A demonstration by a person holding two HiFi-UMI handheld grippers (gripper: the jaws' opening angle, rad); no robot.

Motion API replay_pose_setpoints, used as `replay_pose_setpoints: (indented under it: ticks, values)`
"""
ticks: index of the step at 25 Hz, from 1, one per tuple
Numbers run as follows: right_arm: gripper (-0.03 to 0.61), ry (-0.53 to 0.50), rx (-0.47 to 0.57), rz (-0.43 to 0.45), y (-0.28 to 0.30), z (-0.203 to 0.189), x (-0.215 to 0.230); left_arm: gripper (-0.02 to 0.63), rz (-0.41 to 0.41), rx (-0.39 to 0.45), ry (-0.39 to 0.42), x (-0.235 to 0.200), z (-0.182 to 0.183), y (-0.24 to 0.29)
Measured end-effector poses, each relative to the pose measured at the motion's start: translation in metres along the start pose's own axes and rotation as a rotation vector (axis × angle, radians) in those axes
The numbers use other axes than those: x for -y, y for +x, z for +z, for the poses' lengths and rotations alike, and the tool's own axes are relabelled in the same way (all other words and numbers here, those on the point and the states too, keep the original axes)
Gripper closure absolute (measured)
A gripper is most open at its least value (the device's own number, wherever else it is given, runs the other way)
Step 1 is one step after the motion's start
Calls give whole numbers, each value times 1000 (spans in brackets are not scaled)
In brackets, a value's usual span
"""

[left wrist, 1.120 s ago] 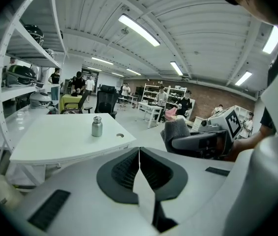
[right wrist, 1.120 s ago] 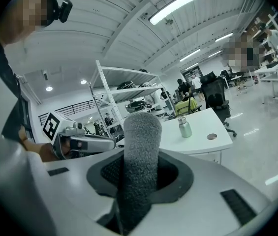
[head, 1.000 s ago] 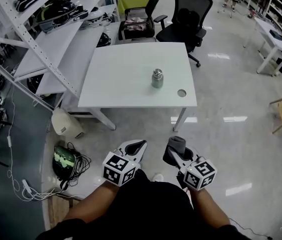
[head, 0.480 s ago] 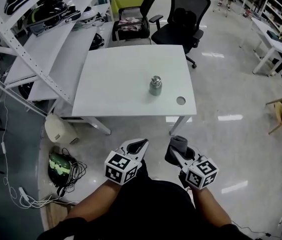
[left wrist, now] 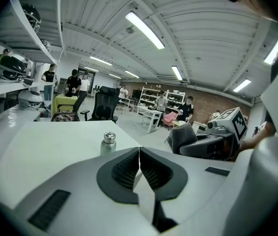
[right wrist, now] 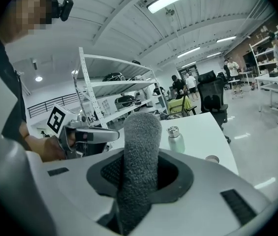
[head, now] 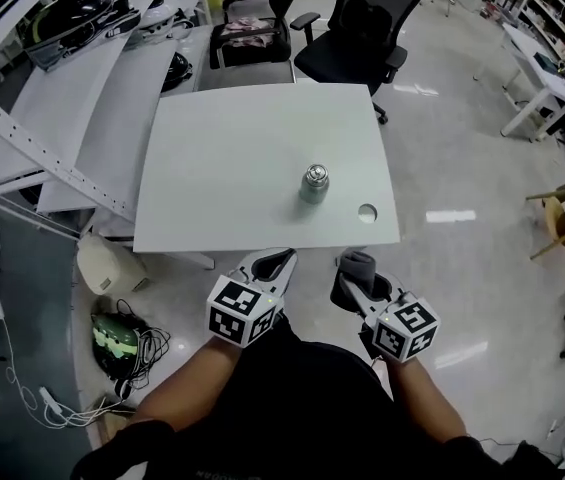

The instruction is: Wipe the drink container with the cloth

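A small pale-green drink container (head: 313,183) with a silver cap stands upright on the white table (head: 232,168), right of its middle; it also shows as the bottle (left wrist: 109,143) and the bottle (right wrist: 174,138) in the two gripper views. My left gripper (head: 276,263) is held just short of the table's near edge, its jaws shut with nothing between them. My right gripper (head: 356,268) is beside it, shut on a rolled grey cloth (right wrist: 138,159) that sticks up from the jaws. Both grippers are well apart from the container.
A round cable hole (head: 366,211) sits in the table near the container. White shelving (head: 72,78) with gear runs along the left. Two black office chairs (head: 357,28) stand behind the table. A white bin (head: 107,265) and cables (head: 122,338) lie on the floor at left.
The table and container have come closer in the head view as the person stepped forward. Both grippers keep their hold and stance.
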State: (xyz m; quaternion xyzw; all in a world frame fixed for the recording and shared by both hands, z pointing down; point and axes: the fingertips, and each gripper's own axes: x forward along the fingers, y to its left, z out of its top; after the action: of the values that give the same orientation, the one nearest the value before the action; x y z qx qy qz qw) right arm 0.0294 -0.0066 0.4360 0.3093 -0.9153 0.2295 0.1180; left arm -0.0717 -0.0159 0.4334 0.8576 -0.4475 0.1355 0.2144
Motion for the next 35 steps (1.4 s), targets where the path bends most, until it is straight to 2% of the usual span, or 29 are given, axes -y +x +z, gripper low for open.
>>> replay_pose_setpoints:
  ticks: [10,16,22,27,28,31,35]
  values:
    - [468,-14,-11,-77,66,37,27,597,-61,-14,41,-69,33,34]
    - [468,-2,-20,-127,96,48,39,597,-103,-32,71,-102,38,50]
    - [468,-13,-73,-162,113,53,55,595,-117,-59,127,-121,37,69]
    - [468,-28,-77,-195,124,70,82,594,-106,-84,212,-128,28,89]
    - [468,-30,-69,-199,127,75,88,589,-106,-85,225,-128,27,94]
    - [468,-56,-48,-194,138,92,102,479,-110,-98,276,-125,22,110]
    - [468,-99,-52,-151,159,107,115,428,-92,-161,361,-125,7,134]
